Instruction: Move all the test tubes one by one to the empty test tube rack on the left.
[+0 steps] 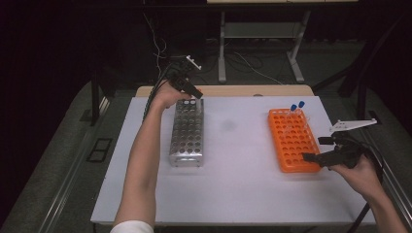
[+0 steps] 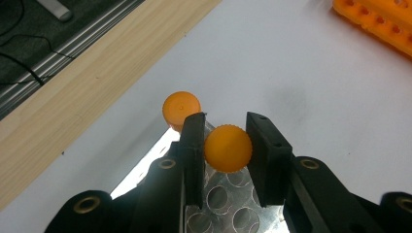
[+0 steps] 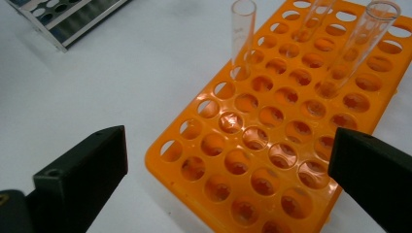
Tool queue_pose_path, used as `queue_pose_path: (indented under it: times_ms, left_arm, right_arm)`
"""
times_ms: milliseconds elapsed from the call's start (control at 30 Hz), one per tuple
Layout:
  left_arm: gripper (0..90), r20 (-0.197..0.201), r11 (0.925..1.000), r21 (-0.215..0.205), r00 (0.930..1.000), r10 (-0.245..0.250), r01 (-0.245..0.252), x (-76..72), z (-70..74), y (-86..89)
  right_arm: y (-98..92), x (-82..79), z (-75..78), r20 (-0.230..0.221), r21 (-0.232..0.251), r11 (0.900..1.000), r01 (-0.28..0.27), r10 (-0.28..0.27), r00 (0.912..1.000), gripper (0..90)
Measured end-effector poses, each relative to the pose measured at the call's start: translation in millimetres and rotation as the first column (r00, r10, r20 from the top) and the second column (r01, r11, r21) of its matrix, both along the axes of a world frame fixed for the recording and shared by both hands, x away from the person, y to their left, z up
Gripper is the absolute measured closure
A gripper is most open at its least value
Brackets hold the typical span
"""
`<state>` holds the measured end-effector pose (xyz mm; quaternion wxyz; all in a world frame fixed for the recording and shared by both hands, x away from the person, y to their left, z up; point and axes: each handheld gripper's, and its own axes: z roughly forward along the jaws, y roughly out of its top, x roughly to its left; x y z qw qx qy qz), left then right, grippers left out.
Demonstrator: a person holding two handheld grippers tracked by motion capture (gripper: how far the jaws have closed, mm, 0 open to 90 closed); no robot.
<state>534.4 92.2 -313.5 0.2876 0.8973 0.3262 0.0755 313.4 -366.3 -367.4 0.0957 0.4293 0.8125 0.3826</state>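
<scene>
My left gripper (image 2: 226, 118) is shut on an orange-capped tube (image 2: 227, 148), seen from above its cap. It hangs over the far end of the metal rack (image 2: 221, 200). A second orange-capped tube (image 2: 181, 107) stands in that rack just beyond the jaws. In the high view the left gripper (image 1: 193, 92) is at the far end of the metal rack (image 1: 187, 138). My right gripper (image 3: 228, 145) is open and holds nothing, poised over the near end of the orange rack (image 3: 257, 145). In the high view the right gripper (image 1: 318, 148) is at the near right corner of the orange rack (image 1: 290, 141).
Three clear uncapped tubes, one of them (image 3: 242, 34), stand toward the far end of the orange rack. Two blue-capped tubes (image 1: 297, 106) stand at its far edge. The white mat (image 1: 238, 179) lies between the racks, with a wooden table edge (image 2: 63, 121) beyond.
</scene>
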Motion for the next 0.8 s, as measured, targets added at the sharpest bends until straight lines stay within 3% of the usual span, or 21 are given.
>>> queue_pose_path:
  times_ms: [133, 267, 333, 433, 467, 500, 600, 800]
  left_arm:
    - [66.7, -0.016, 0.9996, -0.026, 0.9999, -0.001, 0.000, -0.6, -2.6, 2.2]
    - [52.4, -0.048, 0.9991, -0.041, 0.9988, 0.006, -0.008, -3.0, -3.9, 2.2]
    - [49.1, -0.052, 0.9984, -0.055, 0.9986, 0.008, -0.011, -5.8, -3.0, 2.8]
    - [40.1, -0.052, 0.9982, -0.058, 0.9985, 0.015, -0.018, -10.4, -1.0, 4.0]
    - [37.8, -0.051, 0.9981, -0.059, 0.9986, 0.017, -0.020, -12.2, 0.2, 4.7]
    - [35.1, -0.048, 0.9980, -0.059, 0.9987, 0.019, -0.022, -14.0, 1.3, 5.3]
    - [29.1, -0.035, 0.9969, -0.075, 0.9992, 0.022, -0.024, -21.3, 3.5, 6.9]
    - [15.4, -0.022, 0.9984, -0.055, 0.9997, 0.011, -0.012, -35.6, 5.8, 9.8]
  right_arm:
    - [0.0, 9.2, -4.1, -0.005, 0.003, 1.000, 0.005, -0.004, 1.0000, 0.3]
    - [4.4, 17.1, -7.5, -0.008, 0.001, 1.000, 0.000, 0.000, 1.0000, 0.4]
    - [6.3, 21.0, -9.4, -0.005, 0.002, 1.000, -0.006, 0.007, 1.0000, 5.4]
    - [9.1, 26.6, -11.6, -0.003, 0.003, 1.000, -0.008, 0.008, 1.0000, 5.8]
    - [10.2, 28.4, -12.4, -0.001, -0.002, 1.000, -0.008, 0.008, 1.0000, 7.9]
    - [11.1, 29.7, -12.9, 0.001, -0.002, 1.000, -0.007, 0.007, 1.0000, 15.3]
    - [14.6, 33.9, -14.8, 0.009, -0.006, 1.000, -0.010, 0.010, 0.9999, 17.4]
    - [22.6, 42.5, -19.7, 0.021, -0.021, 0.999, -0.024, 0.024, 0.9995, 30.7]
